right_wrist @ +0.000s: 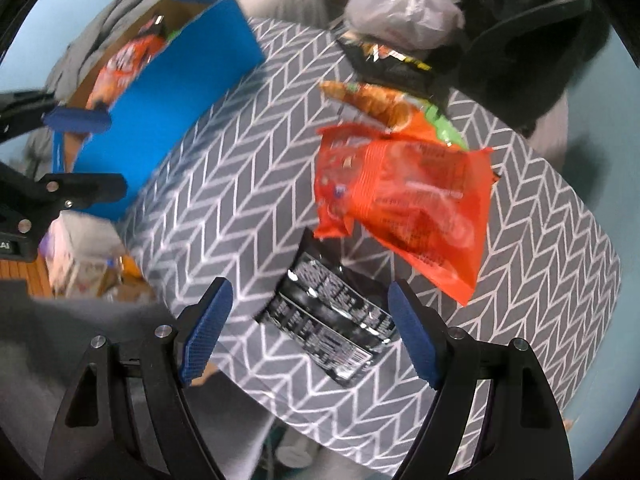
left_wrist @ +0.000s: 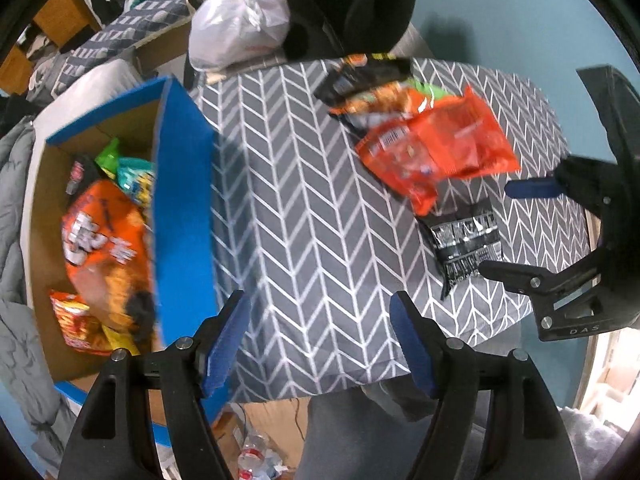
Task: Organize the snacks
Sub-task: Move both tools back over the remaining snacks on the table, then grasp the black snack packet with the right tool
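Note:
A blue cardboard box (left_wrist: 182,208) stands at the table's left edge and holds several snack bags, the biggest an orange one (left_wrist: 106,248). On the grey herringbone tablecloth (left_wrist: 300,220) lie an orange bag (left_wrist: 436,148), a black bag (left_wrist: 466,242) and further bags behind them (left_wrist: 372,80). My left gripper (left_wrist: 320,344) is open and empty above the table's near edge, beside the box. My right gripper (right_wrist: 310,332) is open and empty, just above the black bag (right_wrist: 332,320), with the orange bag (right_wrist: 404,204) beyond. The box also shows in the right wrist view (right_wrist: 172,120).
A white plastic bag (left_wrist: 240,20) sits at the far end of the table. Grey bedding (left_wrist: 12,240) lies left of the box. A crushed bottle and litter (left_wrist: 256,456) lie on the floor below. The right gripper also appears in the left wrist view (left_wrist: 504,232).

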The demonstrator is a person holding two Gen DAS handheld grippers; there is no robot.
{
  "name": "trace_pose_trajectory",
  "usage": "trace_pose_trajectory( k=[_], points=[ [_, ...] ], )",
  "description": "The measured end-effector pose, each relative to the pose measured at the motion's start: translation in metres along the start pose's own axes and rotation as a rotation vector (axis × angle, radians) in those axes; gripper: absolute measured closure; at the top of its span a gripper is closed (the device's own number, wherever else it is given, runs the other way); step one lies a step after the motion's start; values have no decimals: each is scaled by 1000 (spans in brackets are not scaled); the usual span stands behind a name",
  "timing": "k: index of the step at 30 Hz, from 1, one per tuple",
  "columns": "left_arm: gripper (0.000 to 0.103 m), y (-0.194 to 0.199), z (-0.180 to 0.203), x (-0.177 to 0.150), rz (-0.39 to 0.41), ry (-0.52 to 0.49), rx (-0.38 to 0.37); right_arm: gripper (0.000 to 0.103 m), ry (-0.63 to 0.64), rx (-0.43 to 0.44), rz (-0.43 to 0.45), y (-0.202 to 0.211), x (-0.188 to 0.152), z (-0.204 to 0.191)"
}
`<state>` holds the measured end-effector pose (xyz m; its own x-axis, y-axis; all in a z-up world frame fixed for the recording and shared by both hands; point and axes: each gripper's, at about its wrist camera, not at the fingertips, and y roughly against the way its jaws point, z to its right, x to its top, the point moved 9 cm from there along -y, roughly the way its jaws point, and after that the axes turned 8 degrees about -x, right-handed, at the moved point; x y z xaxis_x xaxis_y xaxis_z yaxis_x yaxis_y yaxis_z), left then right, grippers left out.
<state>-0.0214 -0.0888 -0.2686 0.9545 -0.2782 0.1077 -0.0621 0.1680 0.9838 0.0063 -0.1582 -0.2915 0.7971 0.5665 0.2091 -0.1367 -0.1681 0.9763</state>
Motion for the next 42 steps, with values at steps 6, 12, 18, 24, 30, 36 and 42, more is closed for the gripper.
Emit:
trace_pose_trajectory(
  k=[6,12,18,24,30,36,42],
  points=[
    [30,-30,5,-18,-40,99,-3,22,209,-7,-53,-20,-12,-7],
    [30,-49,4,-35,-53,178,9,22,396,-7,-117,-50,-24,-14],
    [30,-59,-1,-47,-60,233,5,22,531,-22,-141,-71,-36,-18],
    [30,-66,-1,-49,-71,206,14,22,569,-78,-140,-85,-38,-25],
    [30,-66,5,-32,-71,154,22,27,513,-109,-128,-93,-47,-35],
    [30,-65,16,-3,-55,58,25,31,284,-65,-112,-85,-68,-28],
    [27,-60,44,38,-17,-81,20,31,-50,-23,-90,-77,-87,-7]
  ],
)
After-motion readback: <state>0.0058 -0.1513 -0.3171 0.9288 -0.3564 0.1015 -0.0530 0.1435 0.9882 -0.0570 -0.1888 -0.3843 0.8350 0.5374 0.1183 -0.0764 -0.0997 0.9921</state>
